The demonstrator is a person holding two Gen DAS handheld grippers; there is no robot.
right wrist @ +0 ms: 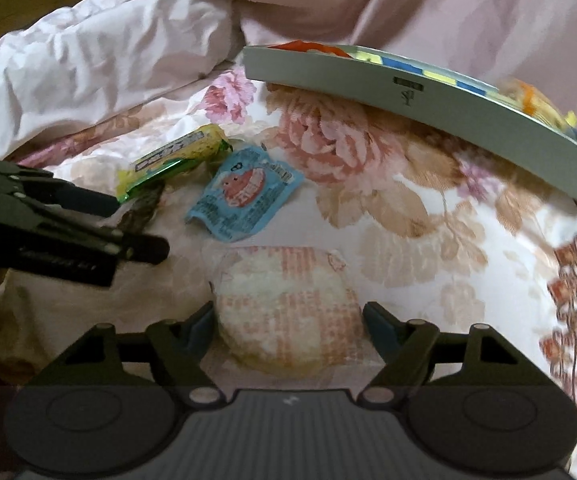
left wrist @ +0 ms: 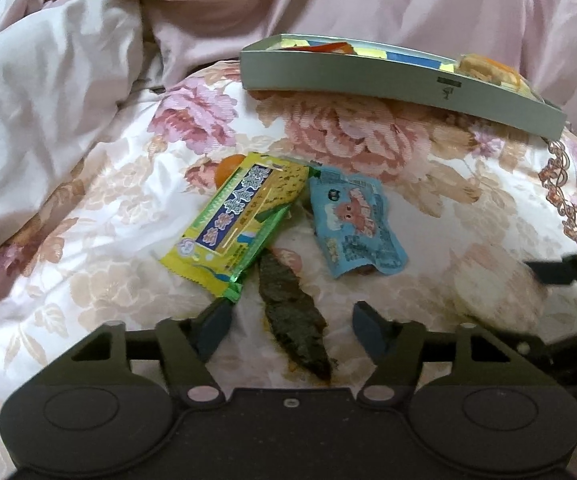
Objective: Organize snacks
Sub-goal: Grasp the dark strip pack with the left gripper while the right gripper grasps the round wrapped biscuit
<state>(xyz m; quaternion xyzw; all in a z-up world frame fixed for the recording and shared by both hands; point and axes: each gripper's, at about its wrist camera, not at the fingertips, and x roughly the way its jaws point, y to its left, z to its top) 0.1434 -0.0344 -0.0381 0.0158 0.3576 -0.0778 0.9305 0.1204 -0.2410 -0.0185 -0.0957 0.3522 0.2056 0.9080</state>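
Left claw (left wrist: 290,322) part open astride a dark seaweed strip (left wrist: 294,316) on the flowered bed cover (left wrist: 108,280), pads clear of it; right claw (right wrist: 288,326) part open around a round wrapped rice cracker (right wrist: 288,308), contact unclear. Just beyond lay a yellow-green bar packet (left wrist: 232,216) beside a blue pouch (left wrist: 358,224). Farthest back, toward the bed's rumpled pink quilt (left wrist: 68,80), sat a grey tray (left wrist: 388,76) of snacks.

Bare quilt (right wrist: 428,272) lies open between the blue packet (right wrist: 244,196) and grey box (right wrist: 408,92).

Dim, soft indoor light; fisheye bending at edges, motion blur on the right.
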